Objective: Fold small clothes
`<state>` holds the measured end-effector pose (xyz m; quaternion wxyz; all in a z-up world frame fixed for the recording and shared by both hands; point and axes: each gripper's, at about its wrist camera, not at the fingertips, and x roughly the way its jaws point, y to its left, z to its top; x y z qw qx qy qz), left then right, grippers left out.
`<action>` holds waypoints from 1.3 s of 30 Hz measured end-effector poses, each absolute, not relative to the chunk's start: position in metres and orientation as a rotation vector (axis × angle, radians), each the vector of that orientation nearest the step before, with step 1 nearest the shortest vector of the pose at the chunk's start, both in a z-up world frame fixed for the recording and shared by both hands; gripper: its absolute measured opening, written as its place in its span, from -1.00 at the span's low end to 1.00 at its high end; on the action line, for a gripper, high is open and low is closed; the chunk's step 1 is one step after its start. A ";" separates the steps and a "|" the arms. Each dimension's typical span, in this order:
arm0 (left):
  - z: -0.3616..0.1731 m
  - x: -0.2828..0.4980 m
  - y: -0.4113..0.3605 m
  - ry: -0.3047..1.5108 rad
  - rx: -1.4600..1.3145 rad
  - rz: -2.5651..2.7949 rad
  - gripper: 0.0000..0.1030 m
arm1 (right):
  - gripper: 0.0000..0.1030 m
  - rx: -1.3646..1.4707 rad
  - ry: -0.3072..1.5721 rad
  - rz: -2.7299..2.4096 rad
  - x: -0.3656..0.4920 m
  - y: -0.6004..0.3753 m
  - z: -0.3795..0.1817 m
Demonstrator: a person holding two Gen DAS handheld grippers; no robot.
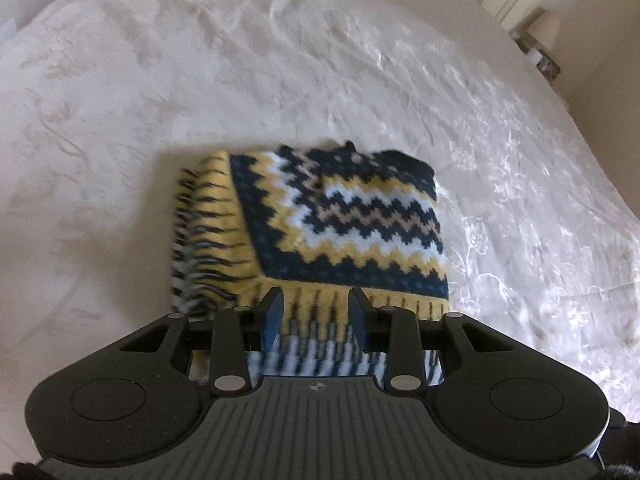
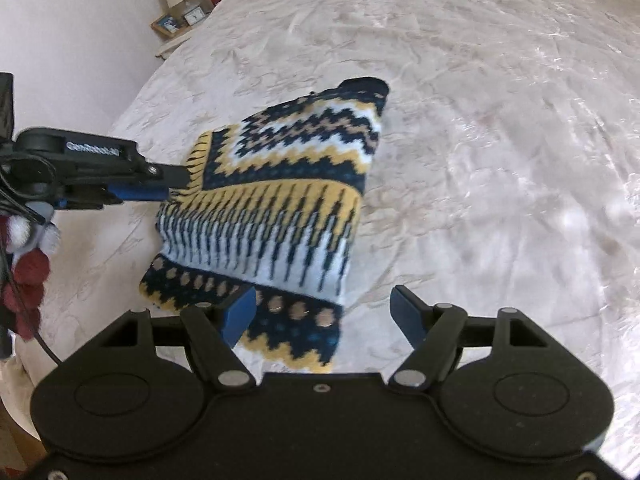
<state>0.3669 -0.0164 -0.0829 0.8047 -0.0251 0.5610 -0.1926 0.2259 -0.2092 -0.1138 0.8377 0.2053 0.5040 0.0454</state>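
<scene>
**me:** Middle of the bed, on the cream bedspread [image 1: 360, 80], that's where the knitted sweater [image 1: 320, 224] sits right now: navy, yellow and white zigzags, already doubled over into a chunky rectangle. From my right tong's camera you can see layers stacked, a ribbed striped band lying over a dotted hem.

**other poster:** so are you holding it or not?

**me:** Doesn't look like it. My left gripper [image 1: 316, 314] has its jaws a little way apart, hovering over the near ribbed edge, with nothing pinched as far as I can tell. My right gripper [image 2: 320, 314] is spread wide over the near corner of the sweater; one blue pad is above the dotted hem, the other is over bare bedspread. No cloth clamped there either. In the right camera the left tong comes in from the side, its tips at the yellow ribbed edge; whether they touch the knit, can't say.

**other poster:** which step then?

**me:** My guess is between folds, one fold laid down and both tongs free. Next I'd want to either pinch the near edge at two corners and bring it over once more, or just pat it flat if it's compact enough. Thick knit springs back, so grab all layers together.
</scene>
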 end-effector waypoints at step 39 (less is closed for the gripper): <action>-0.105 0.361 0.028 1.220 -0.103 -0.369 -0.39 | 0.87 0.338 1.220 0.100 0.434 -0.214 -0.199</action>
